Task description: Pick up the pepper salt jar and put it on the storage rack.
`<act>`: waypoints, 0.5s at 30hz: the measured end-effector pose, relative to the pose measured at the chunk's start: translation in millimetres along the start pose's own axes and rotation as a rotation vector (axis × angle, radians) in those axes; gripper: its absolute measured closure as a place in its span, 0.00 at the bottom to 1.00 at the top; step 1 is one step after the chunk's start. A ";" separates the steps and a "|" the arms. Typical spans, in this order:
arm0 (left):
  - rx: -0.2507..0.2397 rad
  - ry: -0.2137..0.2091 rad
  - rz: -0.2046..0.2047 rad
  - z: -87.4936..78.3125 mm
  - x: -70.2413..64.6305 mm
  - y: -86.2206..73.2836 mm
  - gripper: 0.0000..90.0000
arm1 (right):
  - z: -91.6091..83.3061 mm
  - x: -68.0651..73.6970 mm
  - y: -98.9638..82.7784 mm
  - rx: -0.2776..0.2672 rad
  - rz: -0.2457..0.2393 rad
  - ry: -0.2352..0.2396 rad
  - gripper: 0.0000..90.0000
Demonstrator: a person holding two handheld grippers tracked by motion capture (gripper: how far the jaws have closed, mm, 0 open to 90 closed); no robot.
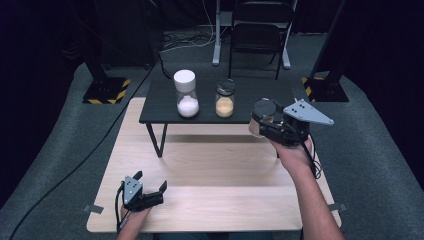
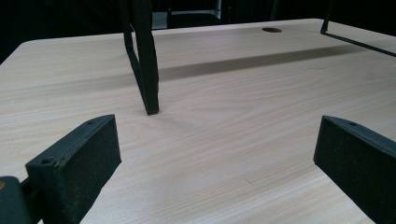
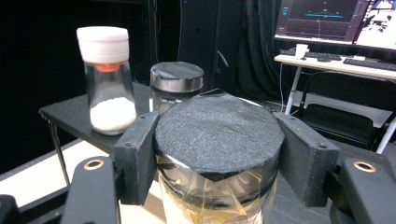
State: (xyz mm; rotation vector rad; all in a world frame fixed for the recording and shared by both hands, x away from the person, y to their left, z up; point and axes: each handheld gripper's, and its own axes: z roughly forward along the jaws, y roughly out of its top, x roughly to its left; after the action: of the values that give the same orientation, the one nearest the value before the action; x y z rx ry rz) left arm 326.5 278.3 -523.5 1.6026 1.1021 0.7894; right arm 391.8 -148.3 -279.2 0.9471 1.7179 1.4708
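Note:
My right gripper (image 1: 261, 125) is shut on a glass jar with a black lid (image 3: 219, 130), its jaws pressing on both sides just under the lid. It holds the jar in the air at the right front corner of the small black table (image 1: 160, 102). On that table stand a white-capped jar of white powder (image 1: 186, 95) and a black-lidded jar of tan powder (image 1: 225, 100); in the right gripper view they rise behind the held jar. My left gripper (image 1: 150, 181) rests low over the wooden tabletop (image 1: 220, 170) at the near left, open with nothing between its jaws (image 2: 217, 163).
The black table's thin legs (image 2: 144, 60) stand on the wood ahead of the left gripper. A black chair (image 1: 257, 35) and a desk with monitors (image 3: 336, 28) stand beyond. A cable (image 1: 75, 165) runs across the grey floor at the left.

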 end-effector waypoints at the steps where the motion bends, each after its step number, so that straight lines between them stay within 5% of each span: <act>1: 0.001 0.000 0.002 -0.1 -0.1 0.0 0.00 | 2.4 -0.8 0.7 -0.001 0.005 -0.002 0.38; 15: 0.003 0.001 0.004 -0.1 -0.6 -0.3 0.00 | 37.1 -19.3 20.4 -0.005 0.030 -0.064 0.38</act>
State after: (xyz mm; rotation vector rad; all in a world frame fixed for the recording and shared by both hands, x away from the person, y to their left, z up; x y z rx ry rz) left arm 326.1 277.8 -523.8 1.6073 1.1016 0.7916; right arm 435.4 -144.4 -263.3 1.0108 1.6595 1.4478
